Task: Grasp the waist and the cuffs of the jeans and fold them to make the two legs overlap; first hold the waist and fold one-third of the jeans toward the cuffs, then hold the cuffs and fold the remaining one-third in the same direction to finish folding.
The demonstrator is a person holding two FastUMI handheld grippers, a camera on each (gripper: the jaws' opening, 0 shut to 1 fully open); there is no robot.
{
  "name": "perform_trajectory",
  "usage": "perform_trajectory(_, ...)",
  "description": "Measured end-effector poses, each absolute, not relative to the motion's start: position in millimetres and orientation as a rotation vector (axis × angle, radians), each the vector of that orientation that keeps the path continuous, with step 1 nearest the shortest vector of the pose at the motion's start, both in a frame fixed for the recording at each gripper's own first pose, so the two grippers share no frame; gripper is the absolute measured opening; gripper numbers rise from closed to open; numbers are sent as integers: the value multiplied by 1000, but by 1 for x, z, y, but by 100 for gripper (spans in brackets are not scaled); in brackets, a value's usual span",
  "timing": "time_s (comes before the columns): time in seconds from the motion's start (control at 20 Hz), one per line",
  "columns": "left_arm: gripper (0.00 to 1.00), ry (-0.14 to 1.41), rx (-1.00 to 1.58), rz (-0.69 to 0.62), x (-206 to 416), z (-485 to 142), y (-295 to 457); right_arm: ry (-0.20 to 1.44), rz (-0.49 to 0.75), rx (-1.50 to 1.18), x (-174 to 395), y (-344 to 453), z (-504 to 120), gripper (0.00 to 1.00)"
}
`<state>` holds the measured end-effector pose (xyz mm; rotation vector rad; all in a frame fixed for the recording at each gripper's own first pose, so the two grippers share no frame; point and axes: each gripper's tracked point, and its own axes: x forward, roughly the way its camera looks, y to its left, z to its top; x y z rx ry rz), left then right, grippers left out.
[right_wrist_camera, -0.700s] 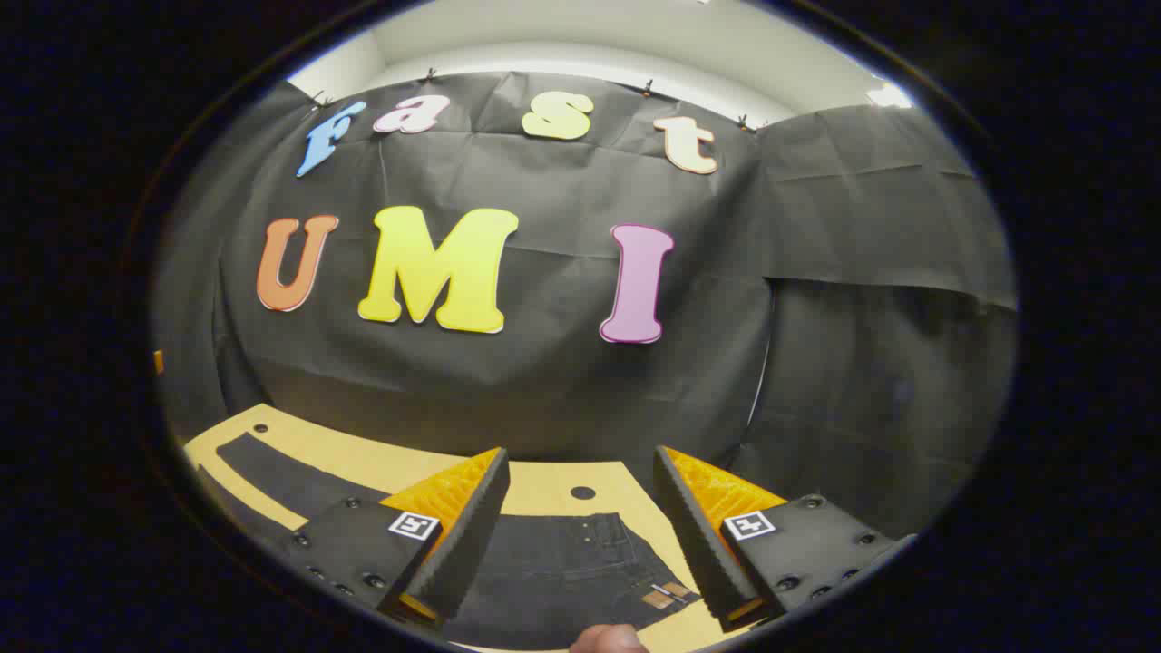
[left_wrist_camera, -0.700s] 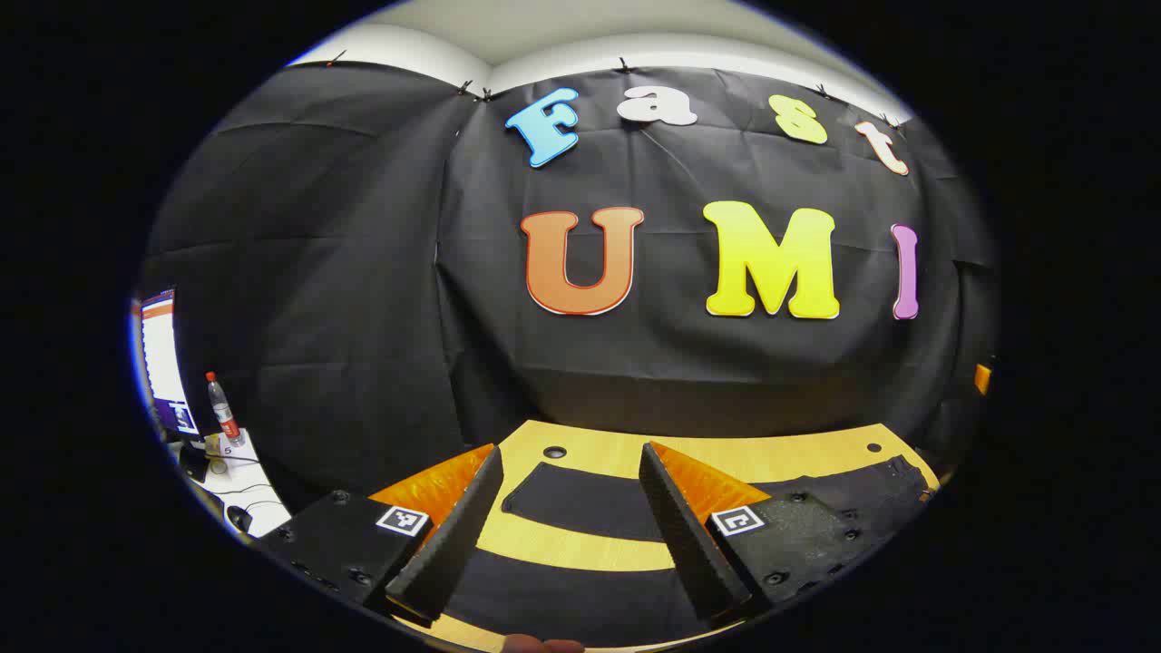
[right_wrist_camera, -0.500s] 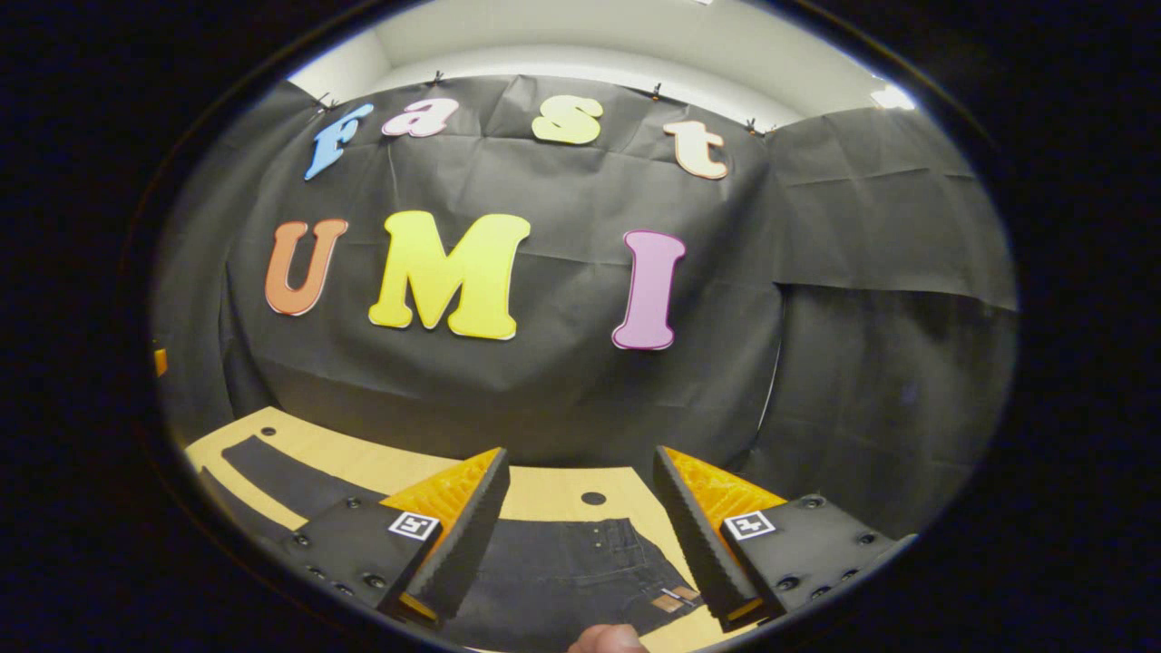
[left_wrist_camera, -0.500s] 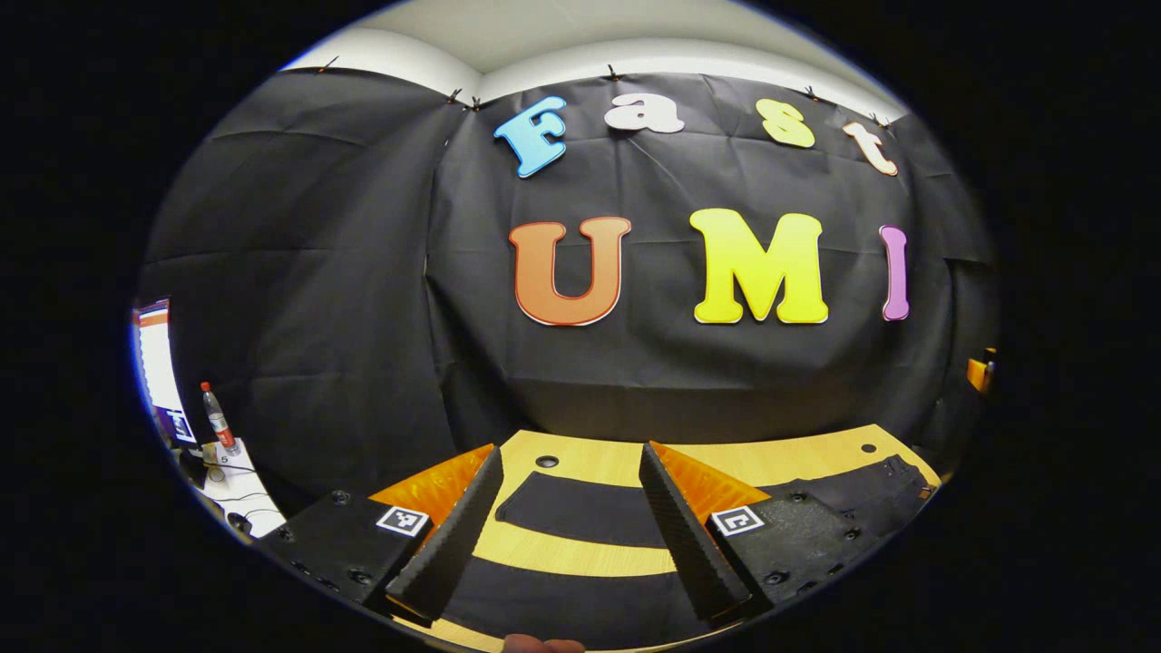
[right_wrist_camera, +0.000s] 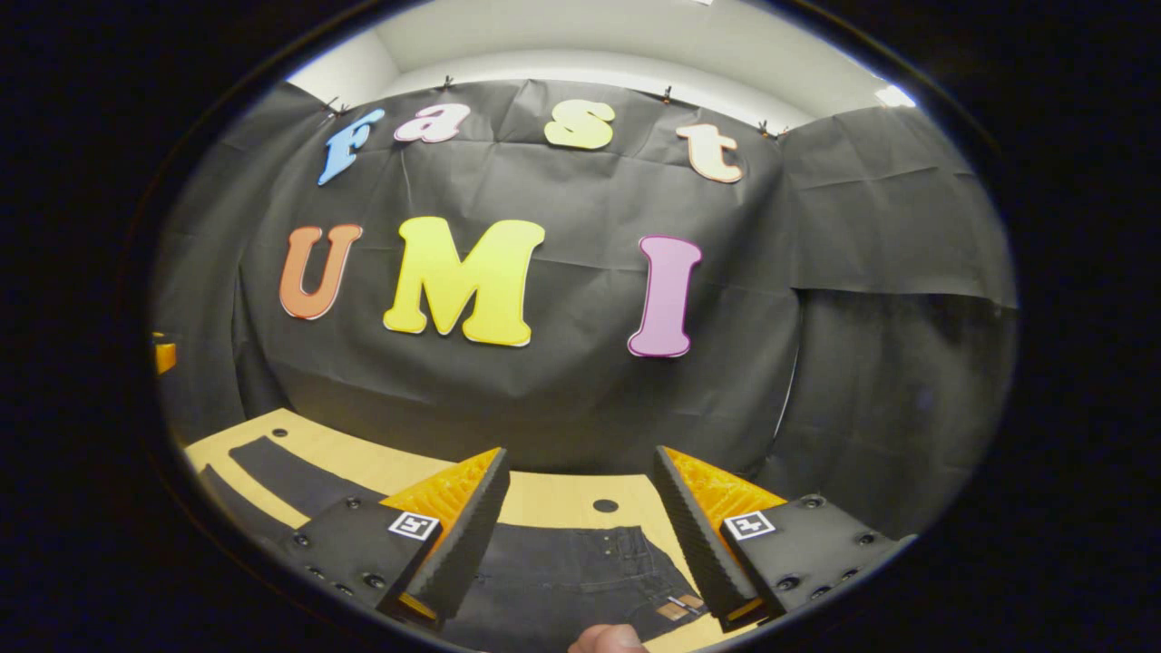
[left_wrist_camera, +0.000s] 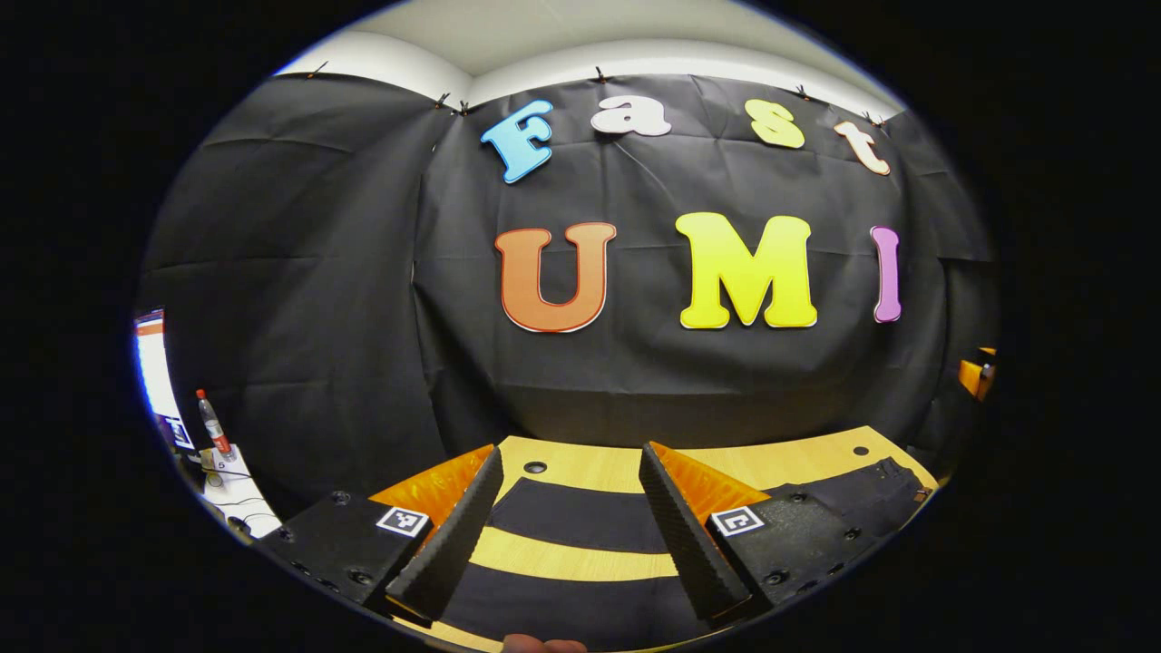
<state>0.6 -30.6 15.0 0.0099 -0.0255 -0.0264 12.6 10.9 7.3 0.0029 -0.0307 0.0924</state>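
Lying flat on the table [left_wrist_camera: 580, 464], the jeans [right_wrist_camera: 562, 580] spread their legs apart. Both the left gripper [left_wrist_camera: 567, 544] and the right gripper [right_wrist_camera: 576, 544] hover wide open, holding nothing.

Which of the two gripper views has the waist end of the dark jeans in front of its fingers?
The right gripper view: the dark denim jeans' buttoned waistband lies between the right gripper's open fingers, while the left gripper faces the two spread legs.

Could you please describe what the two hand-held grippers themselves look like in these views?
The left hand-held gripper and the right hand-held gripper look alike: two wedge-shaped fingers with ribbed inner faces, mounted on flat black blocks fastened with round screws. Each block bears a small square black-and-white marker. No cables or sleeves are visible.
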Motion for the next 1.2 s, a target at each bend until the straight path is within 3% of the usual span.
perform_trajectory(0.45, 97, 52, -35, 37, -4, -7, -25, 49, 90, 21, 28, -16, -25, 97)
perform_trajectory(0.7, 97, 224, -182, 54, -17, -62, 14, 267, 77, 126, 22, -57, -79, 98)
perform_trajectory(0.85, 98, 430, -386, 55, -37, -131, 36, 474, 96, 272, 7, -74, -132, 98)
perform_trajectory(1.0, 99, 635, -711, 145, -59, -199, 52, 678, 73, 477, -14, -88, -188, 100)
perform_trajectory(1.1, 99, 700, -974, 214, -65, -229, 56, 774, 44, 603, -26, -91, -220, 93)
perform_trajectory(1.2, 100, 749, -1190, 270, -67, -247, 54, 857, 18, 730, -36, -89, -246, 98)
